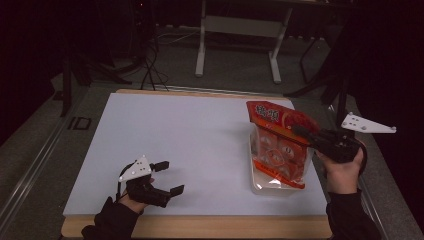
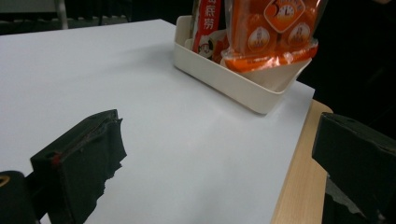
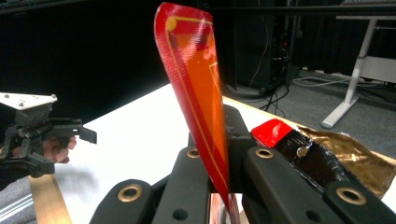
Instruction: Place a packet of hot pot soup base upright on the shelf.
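Note:
An orange snack bag [image 1: 278, 150] with several round packs inside stands tilted, its lower end in a white tray [image 1: 260, 186] at the right of the white mat. My right gripper [image 1: 301, 132] is shut on the bag's red top seal [image 3: 194, 88], coming in from the right. The jaws of the right gripper [image 3: 224, 144] pinch the seal edge-on. My left gripper [image 1: 169, 178] is low over the mat near the front left, open, nothing between its fingers. From the left gripper [image 2: 219, 154], the tray [image 2: 233, 81] and bag [image 2: 271, 32] lie ahead.
A second red and white packet [image 2: 205, 28] stands in the tray behind the bag. The mat [image 1: 190, 145] covers a wooden table whose front edge [image 1: 200, 226] shows. Desk legs [image 1: 201, 45] and cables stand on the floor behind.

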### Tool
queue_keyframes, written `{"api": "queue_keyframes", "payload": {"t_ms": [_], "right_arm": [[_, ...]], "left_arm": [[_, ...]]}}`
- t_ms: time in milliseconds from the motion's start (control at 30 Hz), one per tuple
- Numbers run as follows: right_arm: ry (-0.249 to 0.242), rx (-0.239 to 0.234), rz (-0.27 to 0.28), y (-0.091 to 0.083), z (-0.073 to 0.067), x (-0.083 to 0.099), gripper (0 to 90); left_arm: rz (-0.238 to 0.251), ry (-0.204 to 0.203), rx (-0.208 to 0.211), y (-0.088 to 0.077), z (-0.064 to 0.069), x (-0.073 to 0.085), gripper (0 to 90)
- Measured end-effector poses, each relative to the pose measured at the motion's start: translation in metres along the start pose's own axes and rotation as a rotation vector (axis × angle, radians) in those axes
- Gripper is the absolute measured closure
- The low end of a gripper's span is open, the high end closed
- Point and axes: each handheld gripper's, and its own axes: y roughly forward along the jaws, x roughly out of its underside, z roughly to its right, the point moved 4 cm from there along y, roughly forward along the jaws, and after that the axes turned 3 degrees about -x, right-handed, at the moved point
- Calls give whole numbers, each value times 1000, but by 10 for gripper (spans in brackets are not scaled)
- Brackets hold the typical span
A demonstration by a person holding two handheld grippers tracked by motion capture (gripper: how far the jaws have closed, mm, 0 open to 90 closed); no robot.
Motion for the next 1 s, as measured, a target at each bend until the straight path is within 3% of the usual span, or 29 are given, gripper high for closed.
{"api": "queue_keyframes", "payload": {"t_ms": [400,600,767,900,1000], "right_arm": [[47,-21,23,8,2,12,900],[86,-13,34,7,5,20,900],[121,3,-1,12,10,37,900],[157,2,29,13,15,47,900],[152,23,36,11,15,49,900]], "left_arm": [[-6,-22,-6,2,-3,4,21],[-9,-32,-12,3,-6,6,21],[-13,-33,-13,3,-6,7,21],[-17,-37,-13,4,-7,8,21],[-21,-37,-13,5,-7,9,21]]}}
